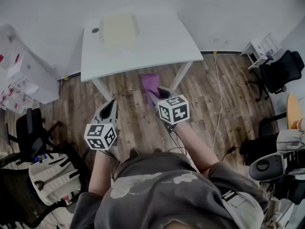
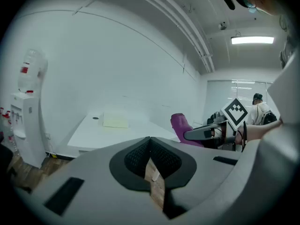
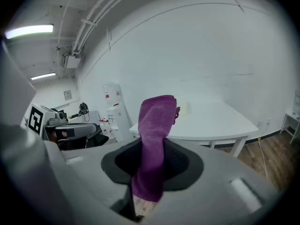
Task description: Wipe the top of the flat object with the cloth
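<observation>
Cloth (image 3: 153, 125): plain purple-magenta, terry texture seen.
Flat object (image 1: 119, 29): pale cream-yellow, unpatterned.
Table (image 1: 162, 44): white top, white legs.
Left gripper (image 1: 113, 102), right gripper (image 1: 162, 93): grey bodies; black meshed pads noted at jaws.
Marker cubes (image 1: 100, 136): black square patterns printed on white faces.
Floor (image 1: 138, 120): brown wood planks, streaked grain.
Wall (image 1: 214, 4): white.
Water dispenser (image 2: 28, 121): white, marked with red.
Person's shirt (image 1: 157, 190): dark grey, pale print shown.
Office chair (image 1: 281, 70): black.
Cable (image 1: 218, 99): white.

Left tongs (image 1: 112, 104) closed, right tongs (image 1: 161, 92) gripping cloth (image 1: 150, 81)
</observation>
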The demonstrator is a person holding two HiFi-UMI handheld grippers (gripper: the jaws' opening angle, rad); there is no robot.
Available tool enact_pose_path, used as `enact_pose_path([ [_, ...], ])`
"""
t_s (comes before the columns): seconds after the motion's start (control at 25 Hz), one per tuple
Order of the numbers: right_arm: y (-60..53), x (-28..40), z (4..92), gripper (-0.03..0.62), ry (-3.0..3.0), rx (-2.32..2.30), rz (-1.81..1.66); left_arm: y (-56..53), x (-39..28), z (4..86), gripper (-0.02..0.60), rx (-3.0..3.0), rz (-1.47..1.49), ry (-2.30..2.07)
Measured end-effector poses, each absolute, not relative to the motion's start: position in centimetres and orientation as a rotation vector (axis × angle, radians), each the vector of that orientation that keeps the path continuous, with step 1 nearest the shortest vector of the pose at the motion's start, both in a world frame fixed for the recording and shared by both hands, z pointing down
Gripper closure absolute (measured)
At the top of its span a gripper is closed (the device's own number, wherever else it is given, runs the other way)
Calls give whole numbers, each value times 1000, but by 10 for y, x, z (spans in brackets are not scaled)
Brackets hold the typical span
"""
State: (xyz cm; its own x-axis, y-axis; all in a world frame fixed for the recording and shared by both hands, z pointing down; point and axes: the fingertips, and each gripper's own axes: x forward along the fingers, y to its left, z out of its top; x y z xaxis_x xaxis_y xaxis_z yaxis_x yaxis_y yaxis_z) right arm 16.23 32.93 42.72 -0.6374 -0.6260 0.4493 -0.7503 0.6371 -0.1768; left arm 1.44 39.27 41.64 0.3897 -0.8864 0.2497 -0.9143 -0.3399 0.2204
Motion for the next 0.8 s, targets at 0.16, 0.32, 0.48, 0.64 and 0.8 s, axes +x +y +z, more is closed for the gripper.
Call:
enact_pose_path([
  [0.16, 328, 159, 428, 479, -2515, 1116, 495, 393, 9, 417, 586, 2335, 119, -1577],
  [0.32, 330, 156, 429, 479, -2506, 1124, 488, 394, 4, 419, 586, 2334, 110, -1576],
  [0.48, 331, 151, 429, 480, -2501, 1134, 489, 394, -2, 421, 586, 2339, 104, -1561],
  [0.64, 331, 141, 432, 479, -2496, 1137, 488, 393, -9, 426, 586, 2345, 105, -1545],
  [0.8, 326, 132, 434, 479, -2505, 1159, 548, 390, -21, 430, 586, 2346, 104, -1530],
])
